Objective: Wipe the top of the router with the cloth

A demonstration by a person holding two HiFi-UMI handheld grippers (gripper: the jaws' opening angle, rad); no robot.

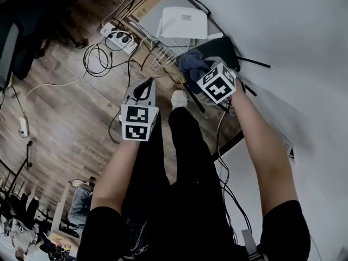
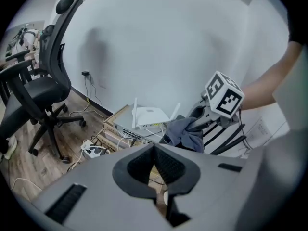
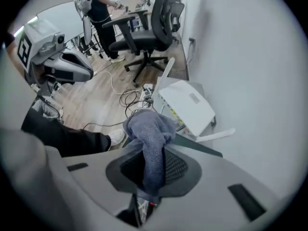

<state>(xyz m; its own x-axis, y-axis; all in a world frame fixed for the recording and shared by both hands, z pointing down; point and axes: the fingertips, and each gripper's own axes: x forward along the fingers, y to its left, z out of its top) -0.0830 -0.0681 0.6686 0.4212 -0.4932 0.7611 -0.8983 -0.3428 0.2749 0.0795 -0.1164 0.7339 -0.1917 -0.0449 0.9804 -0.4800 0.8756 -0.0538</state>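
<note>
A white router [image 1: 184, 23] with upright antennas sits on stacked boxes by the wall, seen also in the left gripper view [image 2: 150, 116] and in the right gripper view [image 3: 187, 105]. Beside it lies a black router [image 1: 227, 49] with thin antennas. My right gripper [image 1: 202, 72] is shut on a blue-grey cloth [image 3: 149, 134], which bunches out past the jaws [image 1: 193, 64] and hangs over the black router's near edge, short of the white one. My left gripper [image 1: 142, 88] hovers lower left over the floor, jaws together with nothing between them [image 2: 155, 150].
A white power strip [image 1: 118, 37] and tangled cables [image 1: 98, 58] lie on the wood floor. A cardboard box [image 1: 149, 1] sits under the white router. A black office chair [image 3: 149, 37] stands beyond, with a person [image 3: 98, 13] farther back. My shoe [image 1: 178, 98] is below the cloth.
</note>
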